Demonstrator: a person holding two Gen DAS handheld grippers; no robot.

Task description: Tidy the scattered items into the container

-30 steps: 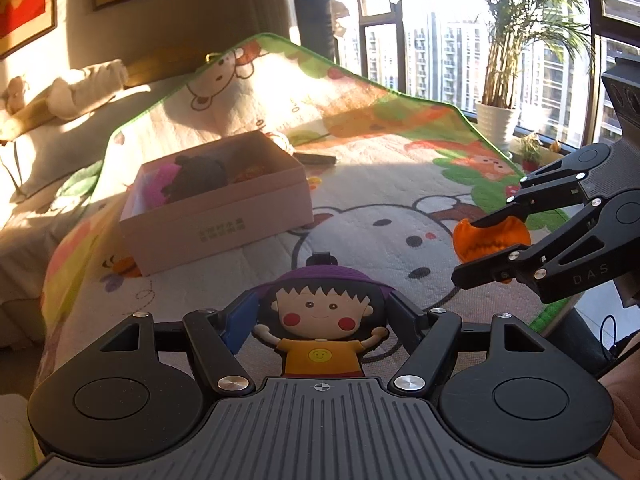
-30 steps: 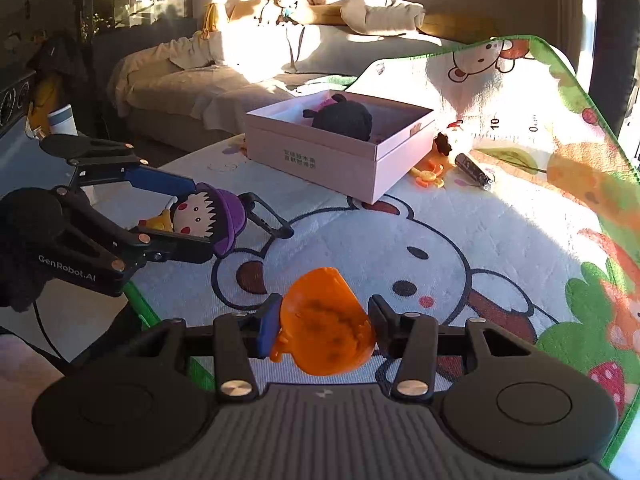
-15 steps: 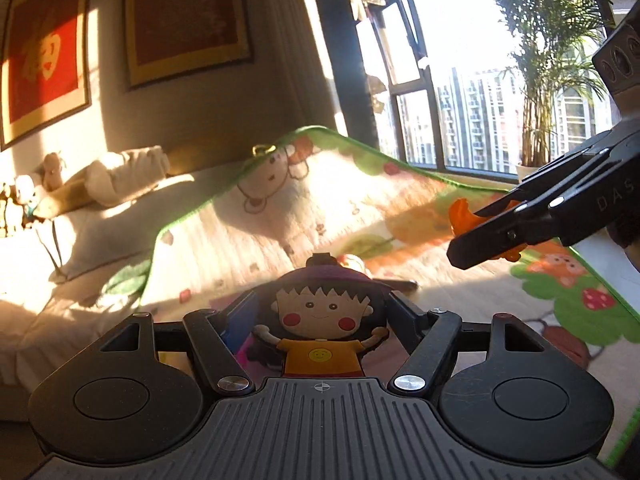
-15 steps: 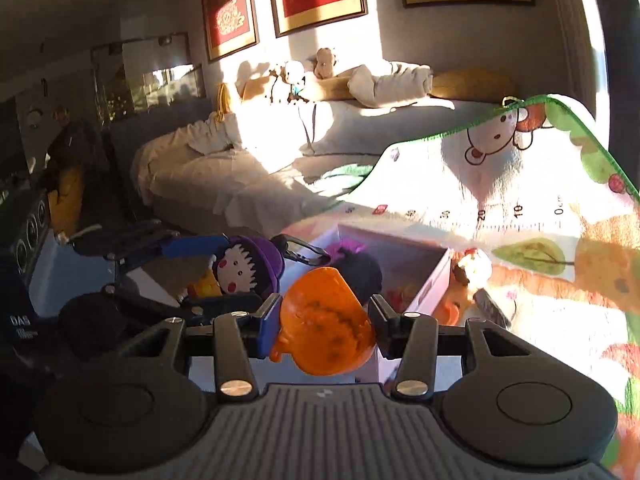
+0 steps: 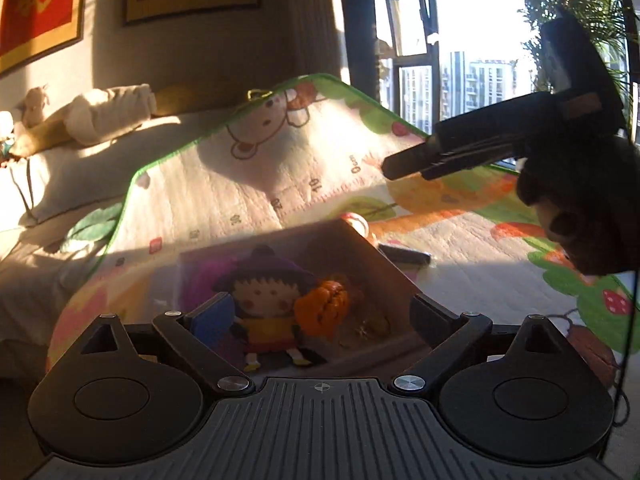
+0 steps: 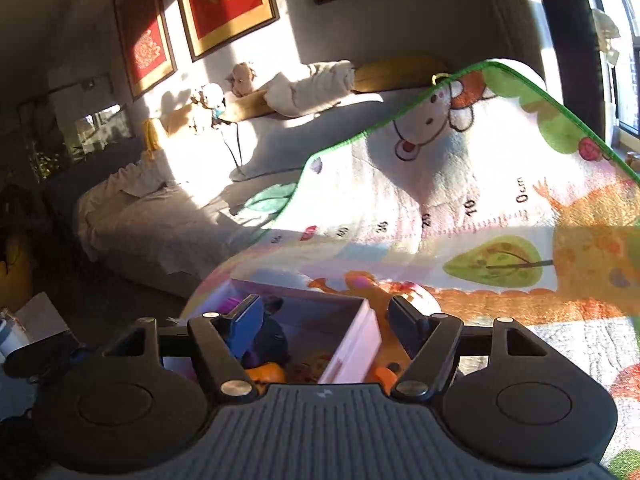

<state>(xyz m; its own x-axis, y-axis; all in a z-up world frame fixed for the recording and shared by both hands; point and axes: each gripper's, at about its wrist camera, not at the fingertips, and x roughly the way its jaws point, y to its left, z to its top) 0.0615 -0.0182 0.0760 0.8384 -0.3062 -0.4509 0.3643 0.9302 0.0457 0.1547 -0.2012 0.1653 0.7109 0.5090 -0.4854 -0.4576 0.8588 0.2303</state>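
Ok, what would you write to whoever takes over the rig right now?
Left claw: open, empty, above the box.
Right claw: open, empty, over the box's far corner.
In the box: doll, pumpkin, plus some darker toys that are hard to make out.
Still out on the mat: dark stick beside the box, round toy behind its far corner, orange toy against its outer wall.
Left to do: pick those three up and drop them in.
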